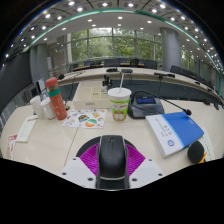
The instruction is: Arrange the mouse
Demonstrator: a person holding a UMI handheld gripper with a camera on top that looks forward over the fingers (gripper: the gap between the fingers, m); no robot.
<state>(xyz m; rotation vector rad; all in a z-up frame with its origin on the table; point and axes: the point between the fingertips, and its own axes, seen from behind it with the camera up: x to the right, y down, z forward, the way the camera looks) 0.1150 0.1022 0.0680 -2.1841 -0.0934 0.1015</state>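
Claw first: the gripper (112, 172) sits low at the bottom centre of the frame, and its two fingers bracket a black mouse (112, 155), with the magenta pads (88, 157) showing on either side of the mouse body. Whether those pads are actually pressing on the shell or just standing close around it, I cannot tell from this angle. The mouse itself lies between the fingers, nose pointing away up the table (60, 140), resting low over the pale tabletop.

Now, handling: it looks like a hard, smooth plastic shell, light and rigid, so it should not deform, but the curved glossy sides could slip under a loose pinch. My judgement is that the best hold is across the waist, at the flat flanks, squarely between the pads.

Moving outward, just ahead of the fingers at centre frame stands a white paper cup with a green band (119, 103). Left of it lies a colourful printed sheet (83, 120), and farther at the left of the frame a red bottle (57, 100). To the right of centre rests a blue and white booklet (174, 132), with a dark desk phone (147, 104) beyond it. Across the upper frame, chairs and big windows (110, 45).
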